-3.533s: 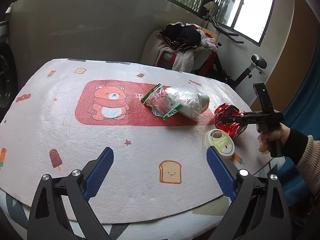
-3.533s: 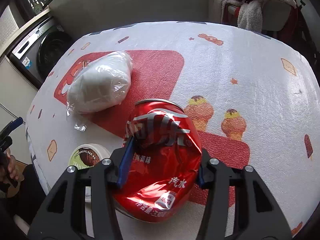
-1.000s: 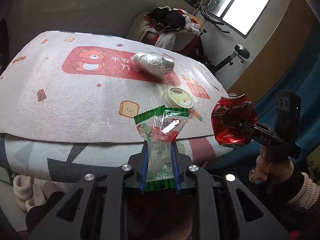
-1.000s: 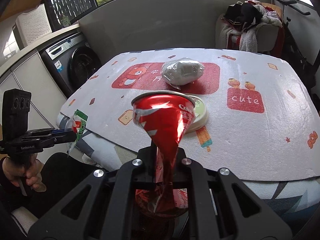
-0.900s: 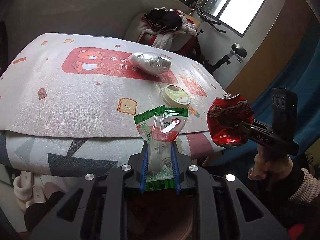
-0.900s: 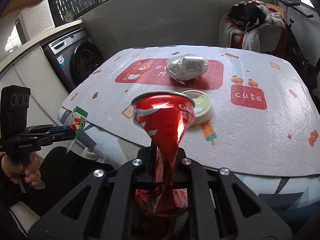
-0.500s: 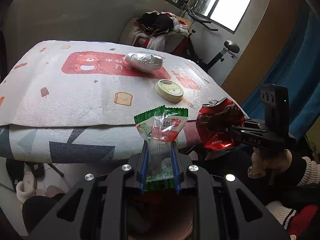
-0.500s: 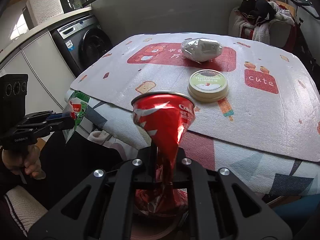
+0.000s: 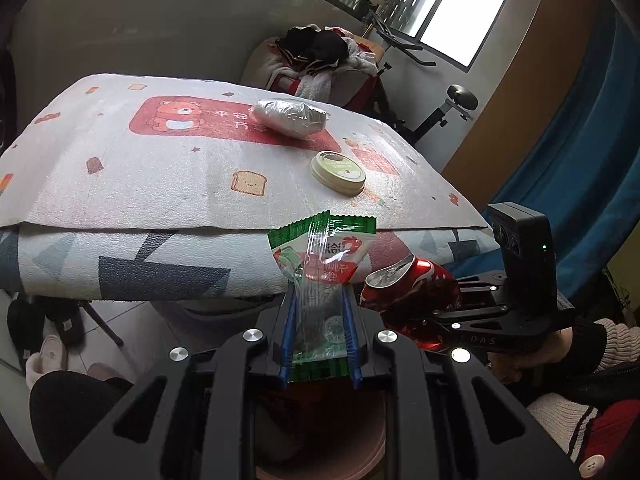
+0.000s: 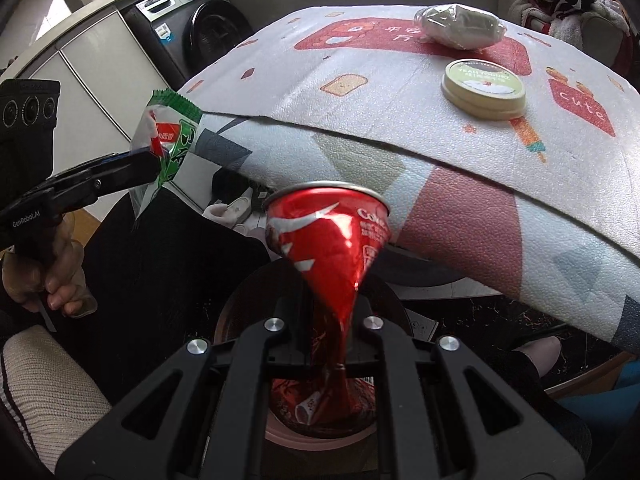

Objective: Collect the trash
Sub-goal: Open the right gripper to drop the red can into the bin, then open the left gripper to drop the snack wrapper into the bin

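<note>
My left gripper (image 9: 319,312) is shut on a green and red snack wrapper (image 9: 324,256), held off the table's front edge; it also shows in the right wrist view (image 10: 170,136). My right gripper (image 10: 327,312) is shut on a crushed red soda can (image 10: 328,232), also seen in the left wrist view (image 9: 412,300). Both are held low, over a pink round bin (image 10: 320,436) on the floor. A white plastic-wrapped bundle (image 9: 290,117) and a round green-lidded yogurt tub (image 9: 338,171) lie on the table.
The table has a white cartoon-print cover (image 9: 160,184) whose edge hangs down in front. A washing machine (image 10: 208,28) and cabinets stand to the left. A chair piled with clothes (image 9: 320,60) and an exercise bike (image 9: 444,116) stand behind the table. Slippers (image 9: 44,356) lie on the floor.
Both grippers have pulled back from the table and lowered below its edge, carrying the wrapper and the can. The bin now shows beneath them.
</note>
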Demonstrator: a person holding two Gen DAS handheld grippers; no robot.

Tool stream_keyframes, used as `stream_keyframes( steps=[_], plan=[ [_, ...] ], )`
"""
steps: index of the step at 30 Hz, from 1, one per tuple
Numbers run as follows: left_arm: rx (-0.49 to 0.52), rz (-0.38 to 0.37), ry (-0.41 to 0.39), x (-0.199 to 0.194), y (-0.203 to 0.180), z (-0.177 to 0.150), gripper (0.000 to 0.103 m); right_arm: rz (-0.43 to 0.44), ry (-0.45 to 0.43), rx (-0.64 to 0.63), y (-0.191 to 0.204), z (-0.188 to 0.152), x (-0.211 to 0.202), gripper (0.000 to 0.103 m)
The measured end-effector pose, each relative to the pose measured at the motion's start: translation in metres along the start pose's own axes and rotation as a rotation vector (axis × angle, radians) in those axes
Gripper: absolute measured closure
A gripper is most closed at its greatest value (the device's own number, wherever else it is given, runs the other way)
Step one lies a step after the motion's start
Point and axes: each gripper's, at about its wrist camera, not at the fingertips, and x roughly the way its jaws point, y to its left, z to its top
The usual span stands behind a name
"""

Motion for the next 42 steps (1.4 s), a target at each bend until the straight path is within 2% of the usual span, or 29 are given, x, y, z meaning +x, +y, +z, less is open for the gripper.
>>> stream_keyframes(
  steps=[7,10,14,16,18,19,23,25,27,32,42],
  plan=[
    [-0.018,-0.004,0.015,0.004,0.004,-0.004,0.082,-0.008,0.096,-0.026,0.008,-0.006,0.025,0.089],
    [-0.019,-0.004,0.018,0.005,0.004,-0.004,0.082,-0.008,0.112,-0.018,0.007,-0.008,0.028,0.084],
    [-0.024,-0.005,0.021,0.006,0.005,-0.006,0.082,-0.014,0.111,-0.011,0.005,-0.009,0.027,0.081],
    [-0.025,-0.007,0.022,0.006,0.006,-0.006,0.082,-0.018,0.098,-0.007,0.003,-0.008,0.024,0.069],
    [-0.025,-0.009,0.024,0.006,0.005,-0.007,0.082,-0.022,0.073,0.002,0.0,-0.006,0.019,0.064],
    [-0.023,-0.01,0.025,0.007,0.005,-0.007,0.082,-0.029,0.052,0.008,-0.002,-0.004,0.014,0.056],
    [-0.013,-0.014,0.036,0.009,0.004,-0.009,0.082,-0.059,-0.087,0.017,-0.008,0.002,-0.013,0.031],
    [-0.006,-0.022,0.041,0.011,0.003,-0.009,0.082,-0.108,-0.166,-0.006,-0.01,0.004,-0.029,0.013],
    [-0.001,-0.029,0.048,0.013,0.002,-0.009,0.082,-0.15,-0.231,-0.028,-0.014,0.005,-0.043,0.008],
    [0.019,-0.033,0.075,0.02,-0.002,-0.012,0.082,-0.232,-0.329,-0.034,-0.028,0.0,-0.063,0.006],
    [0.083,-0.014,0.137,0.035,-0.016,-0.017,0.081,-0.259,-0.319,-0.01,-0.032,-0.01,-0.052,0.006]
  ],
)
